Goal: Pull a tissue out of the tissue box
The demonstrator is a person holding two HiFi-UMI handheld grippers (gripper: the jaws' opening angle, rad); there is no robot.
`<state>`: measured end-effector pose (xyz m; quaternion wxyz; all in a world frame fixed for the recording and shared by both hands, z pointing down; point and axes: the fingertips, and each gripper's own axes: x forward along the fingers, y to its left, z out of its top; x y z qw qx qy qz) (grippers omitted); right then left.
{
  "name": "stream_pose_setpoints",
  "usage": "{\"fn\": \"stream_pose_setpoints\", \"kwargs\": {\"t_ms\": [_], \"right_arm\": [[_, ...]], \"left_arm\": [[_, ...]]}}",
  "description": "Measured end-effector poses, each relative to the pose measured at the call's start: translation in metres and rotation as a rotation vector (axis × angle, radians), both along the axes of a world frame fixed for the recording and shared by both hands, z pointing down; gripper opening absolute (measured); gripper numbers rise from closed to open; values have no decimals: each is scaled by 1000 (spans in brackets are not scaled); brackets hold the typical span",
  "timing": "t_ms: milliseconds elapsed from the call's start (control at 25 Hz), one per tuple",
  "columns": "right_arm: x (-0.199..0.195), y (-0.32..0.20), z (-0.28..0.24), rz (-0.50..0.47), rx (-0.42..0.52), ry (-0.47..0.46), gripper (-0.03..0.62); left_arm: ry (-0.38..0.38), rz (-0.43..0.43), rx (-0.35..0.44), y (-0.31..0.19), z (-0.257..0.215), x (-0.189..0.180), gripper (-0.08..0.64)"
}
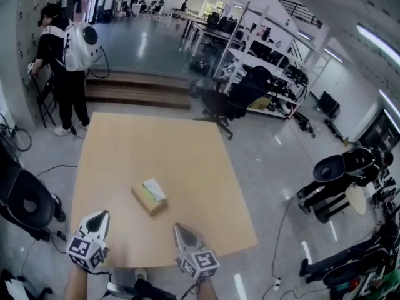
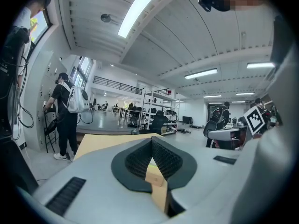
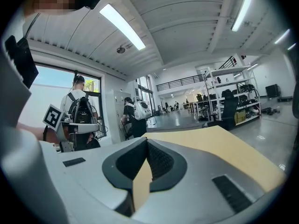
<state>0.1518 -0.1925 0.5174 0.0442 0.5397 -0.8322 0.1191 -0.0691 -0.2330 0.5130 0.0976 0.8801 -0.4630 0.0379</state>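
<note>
A tan tissue box (image 1: 147, 200) lies on the light wooden table (image 1: 156, 149), a little in from the near edge. A white tissue (image 1: 154, 189) sticks out of its top. My left gripper (image 1: 100, 217) is over the near left part of the table, to the left of the box and short of it. My right gripper (image 1: 180, 229) is to the right of the box and nearer than it. Neither touches the box. In the left gripper view the left gripper (image 2: 152, 140) has its pads together with nothing held. In the right gripper view the right gripper (image 3: 146, 141) is shut and empty as well.
A person with a white backpack (image 1: 67, 55) stands off the table's far left corner. A black office chair (image 1: 240, 95) sits beyond the far right corner, another black chair (image 1: 25, 202) at the left. Equipment (image 1: 340, 180) and cables lie on the floor at the right.
</note>
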Motion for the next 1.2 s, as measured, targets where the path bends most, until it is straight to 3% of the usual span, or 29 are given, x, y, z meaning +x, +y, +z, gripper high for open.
{"fn": "stream_pose_setpoints", "kwargs": {"t_ms": [480,1200], "right_arm": [[0,-36,6,-82,-18,-50,3],[-3,-113,23,-33,-50,-61,3]], "left_arm": [[-1,-43,9,-24,0,6,8],[-7,-24,-16,-98,12,0,8]]}}
